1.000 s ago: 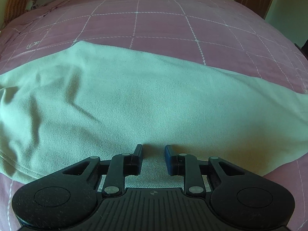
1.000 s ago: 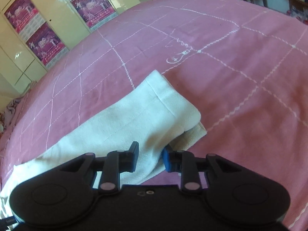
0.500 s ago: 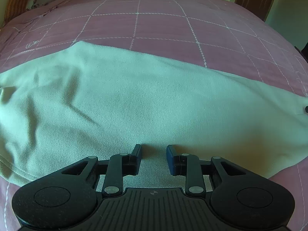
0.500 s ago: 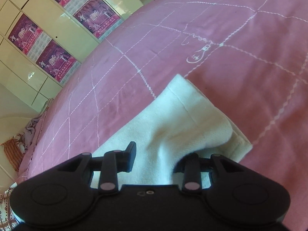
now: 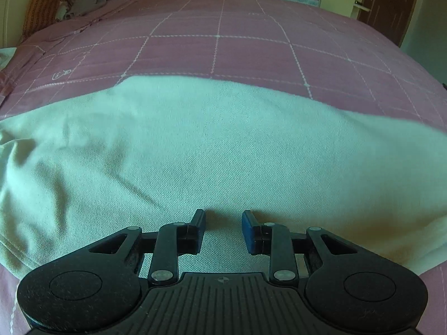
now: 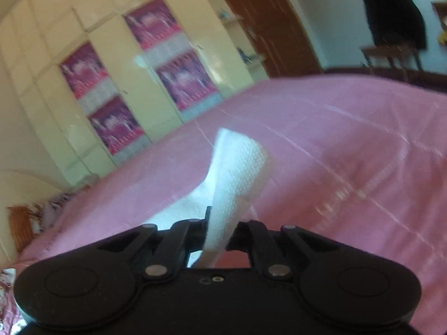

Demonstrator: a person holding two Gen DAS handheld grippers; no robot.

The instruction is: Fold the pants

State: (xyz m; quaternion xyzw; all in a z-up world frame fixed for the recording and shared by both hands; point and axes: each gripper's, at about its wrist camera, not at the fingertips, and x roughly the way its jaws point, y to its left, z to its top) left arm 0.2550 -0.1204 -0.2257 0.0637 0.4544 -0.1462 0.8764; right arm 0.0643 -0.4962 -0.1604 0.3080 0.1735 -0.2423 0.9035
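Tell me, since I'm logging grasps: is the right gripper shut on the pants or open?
Shut on them. The right gripper has a strip of the white pants pinched between its fingers, lifted off the pink bedspread.

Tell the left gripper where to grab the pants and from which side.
Judging by the pose, take the near edge of the pants, right under the open left gripper, coming from the near side. The cloth lies flat and smooth there, edge close behind the fingertips.
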